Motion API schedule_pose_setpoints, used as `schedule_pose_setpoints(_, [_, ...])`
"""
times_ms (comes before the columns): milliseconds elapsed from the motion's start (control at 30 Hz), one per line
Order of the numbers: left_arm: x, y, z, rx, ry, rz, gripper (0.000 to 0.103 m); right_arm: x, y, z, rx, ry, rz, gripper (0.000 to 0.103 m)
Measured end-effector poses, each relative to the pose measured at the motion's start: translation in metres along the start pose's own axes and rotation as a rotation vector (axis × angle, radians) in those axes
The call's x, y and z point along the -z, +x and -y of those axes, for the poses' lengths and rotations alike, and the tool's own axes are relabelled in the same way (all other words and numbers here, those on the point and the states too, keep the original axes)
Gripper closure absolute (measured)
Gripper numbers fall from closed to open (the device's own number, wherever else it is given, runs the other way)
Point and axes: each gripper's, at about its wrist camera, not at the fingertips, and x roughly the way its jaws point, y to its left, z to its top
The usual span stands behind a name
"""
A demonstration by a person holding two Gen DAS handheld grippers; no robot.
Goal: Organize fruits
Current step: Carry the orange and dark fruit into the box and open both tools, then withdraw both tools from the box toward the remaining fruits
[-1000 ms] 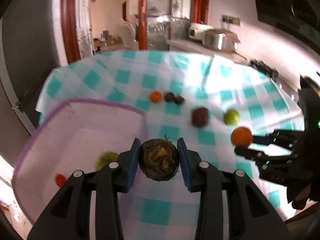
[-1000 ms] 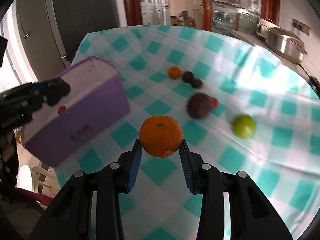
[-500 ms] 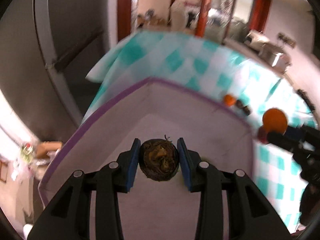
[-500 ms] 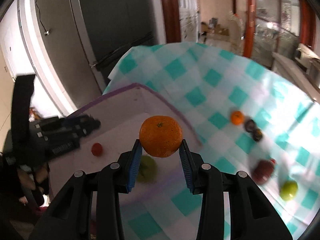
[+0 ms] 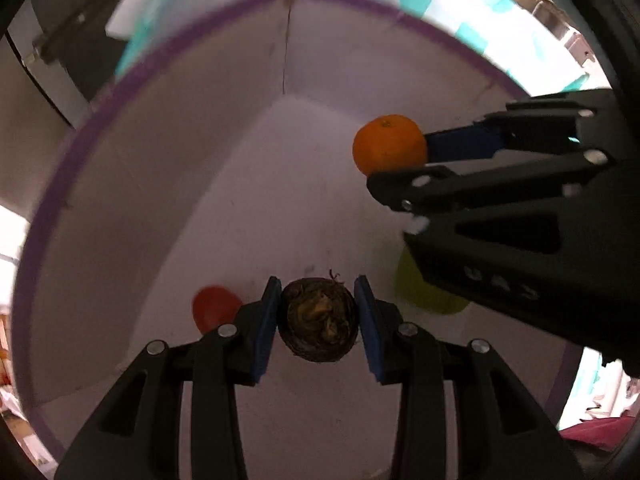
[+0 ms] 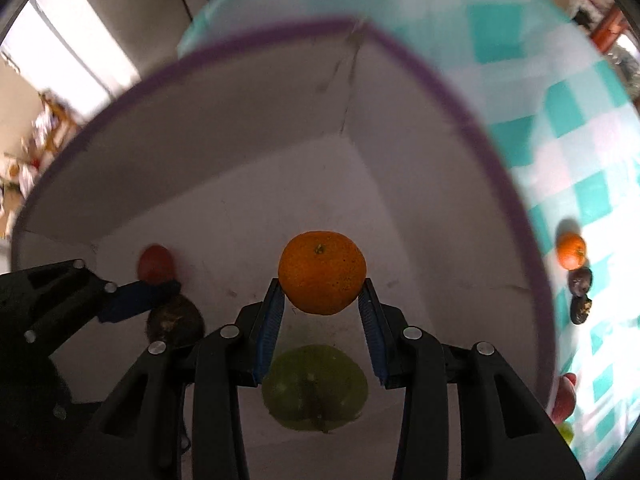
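Observation:
My left gripper (image 5: 316, 316) is shut on a dark brown wrinkled fruit (image 5: 318, 320) and holds it inside the white box with a purple rim (image 5: 120, 92). My right gripper (image 6: 322, 300) is shut on an orange (image 6: 322, 272), also inside the box (image 6: 460, 116). On the box floor lie a small red fruit (image 5: 214, 308) and a green fruit (image 6: 314, 388). The right gripper with the orange (image 5: 388, 150) shows in the left wrist view, and the left gripper with the brown fruit (image 6: 174, 322) shows in the right wrist view.
On the teal checked tablecloth (image 6: 580, 148) right of the box lie a small orange (image 6: 571, 250), two dark fruits (image 6: 581, 280), a red fruit (image 6: 564, 398) and a green one (image 6: 565, 432). Dark wall panels stand behind the table.
Both grippers have moved over and down into the box with their fruits still held. The box walls now fill both views.

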Motion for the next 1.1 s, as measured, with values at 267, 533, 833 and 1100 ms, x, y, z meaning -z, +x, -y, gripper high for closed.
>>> schedule_pose_setpoints(267, [0.005, 0.014, -0.01, 0.019, -0.027, -0.088, 0.062, -0.003, 0.032, -0.012, 0.04, -0.041, -0.12, 0.065])
schedule_pose_setpoints(533, [0.007, 0.005, -0.013, -0.019, -0.034, -0.053, 0.023, 0.013, 0.007, -0.012, 0.054, 0.009, -0.026, 0.045])
schedule_pose_setpoints(833, [0.026, -0.076, -0.003, -0.181, -0.138, 0.271, 0.01, 0.093, -0.109, 0.014, -0.093, 0.173, 0.396, 0.021])
schedule_pose_setpoints(1100, [0.074, -0.17, 0.083, -0.259, -0.135, 0.611, 0.002, 0.226, -0.191, 0.087, -0.073, 0.296, 0.707, 0.016])
